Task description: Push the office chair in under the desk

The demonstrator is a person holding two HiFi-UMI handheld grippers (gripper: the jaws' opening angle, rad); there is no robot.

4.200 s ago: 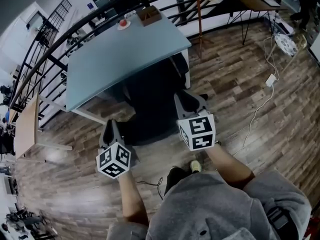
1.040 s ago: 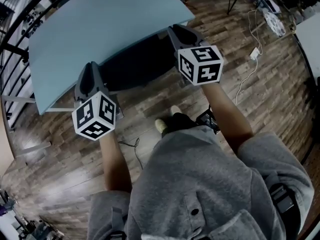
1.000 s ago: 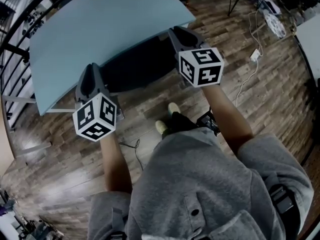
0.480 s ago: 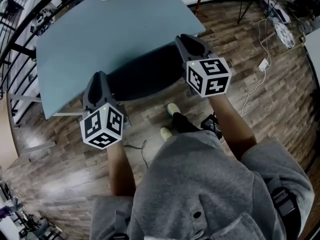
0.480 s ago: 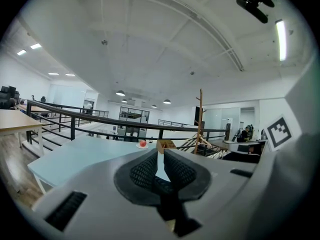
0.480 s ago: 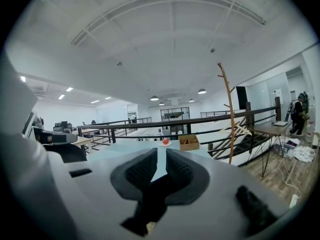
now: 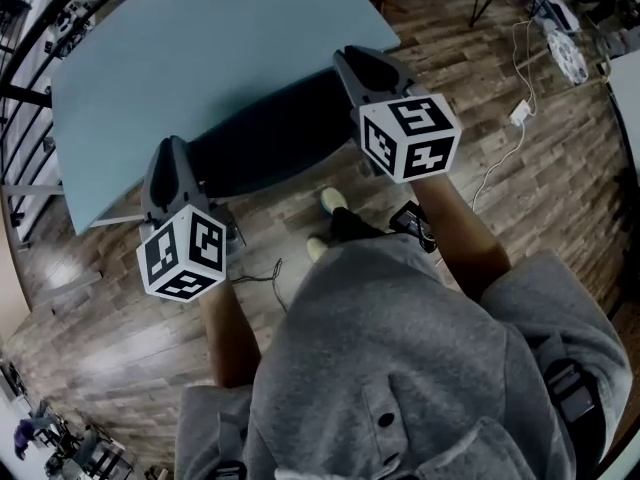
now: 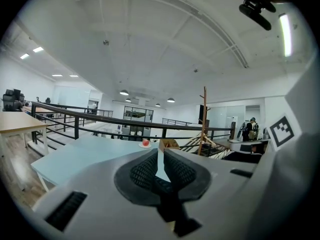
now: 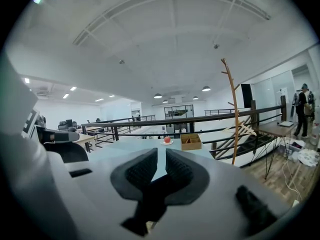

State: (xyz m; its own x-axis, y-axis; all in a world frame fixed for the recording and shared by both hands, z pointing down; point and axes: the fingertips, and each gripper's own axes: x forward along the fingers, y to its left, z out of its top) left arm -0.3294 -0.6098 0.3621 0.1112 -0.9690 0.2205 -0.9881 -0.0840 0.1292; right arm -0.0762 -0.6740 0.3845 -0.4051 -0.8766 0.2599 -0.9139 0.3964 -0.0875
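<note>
The black office chair (image 7: 262, 138) sits tucked under the near edge of the light blue desk (image 7: 180, 58), with only its dark curved back showing. My left gripper (image 7: 165, 150) points at the left end of that back and my right gripper (image 7: 347, 60) at its right end. I cannot tell whether either one touches it. In both gripper views the jaws are closed down to a thin slit with nothing between them, and they look out over the desk top (image 8: 80, 154) (image 9: 145, 151).
A red fruit on a plate (image 9: 167, 140) and a wooden box (image 9: 190, 142) stand at the desk's far edge, before a black railing (image 9: 210, 121). A wooden coat stand (image 9: 233, 114) rises at the right. Cables and a power strip (image 7: 520, 113) lie on the wood floor. The person's shoes (image 7: 330, 200) are just behind the chair.
Four seconds ago the chair stood out in front of the desk; now it is under it. Over the last second both grippers stay at its back, and the person's feet shift.
</note>
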